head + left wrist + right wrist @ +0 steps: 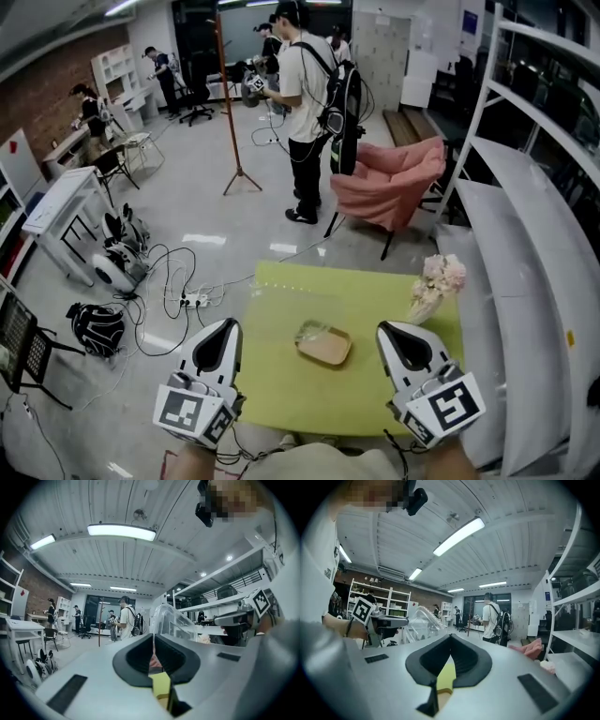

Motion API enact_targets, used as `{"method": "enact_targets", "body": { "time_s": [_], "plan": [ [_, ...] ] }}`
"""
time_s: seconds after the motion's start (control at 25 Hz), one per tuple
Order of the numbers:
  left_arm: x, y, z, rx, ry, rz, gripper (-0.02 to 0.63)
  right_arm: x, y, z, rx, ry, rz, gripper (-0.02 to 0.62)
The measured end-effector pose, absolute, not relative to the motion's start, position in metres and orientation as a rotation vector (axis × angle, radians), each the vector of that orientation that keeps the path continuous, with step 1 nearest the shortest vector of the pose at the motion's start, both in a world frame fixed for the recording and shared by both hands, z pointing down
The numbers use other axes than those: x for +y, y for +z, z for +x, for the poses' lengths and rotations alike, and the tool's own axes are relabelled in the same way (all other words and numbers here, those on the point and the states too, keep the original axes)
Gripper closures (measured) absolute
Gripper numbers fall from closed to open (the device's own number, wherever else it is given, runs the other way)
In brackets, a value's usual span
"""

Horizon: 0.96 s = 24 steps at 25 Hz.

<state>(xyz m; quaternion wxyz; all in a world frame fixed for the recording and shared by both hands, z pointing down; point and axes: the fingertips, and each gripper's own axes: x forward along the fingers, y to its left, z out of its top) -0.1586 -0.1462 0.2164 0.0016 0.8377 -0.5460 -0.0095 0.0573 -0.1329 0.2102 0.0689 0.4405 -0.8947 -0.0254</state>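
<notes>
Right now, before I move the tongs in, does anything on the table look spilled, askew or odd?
Nothing spilled. The clear plastic box with a tan bottom sits skewed to the edges of the yellow-green table, its lid standing open. The pale pink flower bunch leans close to the table's right edge.

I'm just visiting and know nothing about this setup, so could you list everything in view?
Table: one, yellow-green, foreground centre.
Container: one, clear with tan bottom, mid-table.
Flowers: one bunch, pale pink, table's far right corner.
Armchair: one, pink, beyond the table.
Person with backpack: one, white shirt, beside the armchair.
Shelving: one, white, along the right.
Bag: one, black, floor at left.
Left gripper: one, white, shut, empty, at table's left edge.
Right gripper: one, white, shut, empty, table's right side.
</notes>
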Motion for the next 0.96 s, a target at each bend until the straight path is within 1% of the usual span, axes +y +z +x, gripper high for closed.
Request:
{"method": "enact_targets", "body": {
  "time_s": [0.28,0.96],
  "plan": [
    [-0.143,0.238,-0.158,-1.696,0.019,2.611,0.586,-0.129,0.233,0.051,-2.681,-0.005,1.289,0.589],
    [-0.137,0.237,-0.163,-1.64,-0.015,2.605,0.586,-0.12,0.224,0.037,-2.733,-0.032,1.256,0.589]
  ]
}}
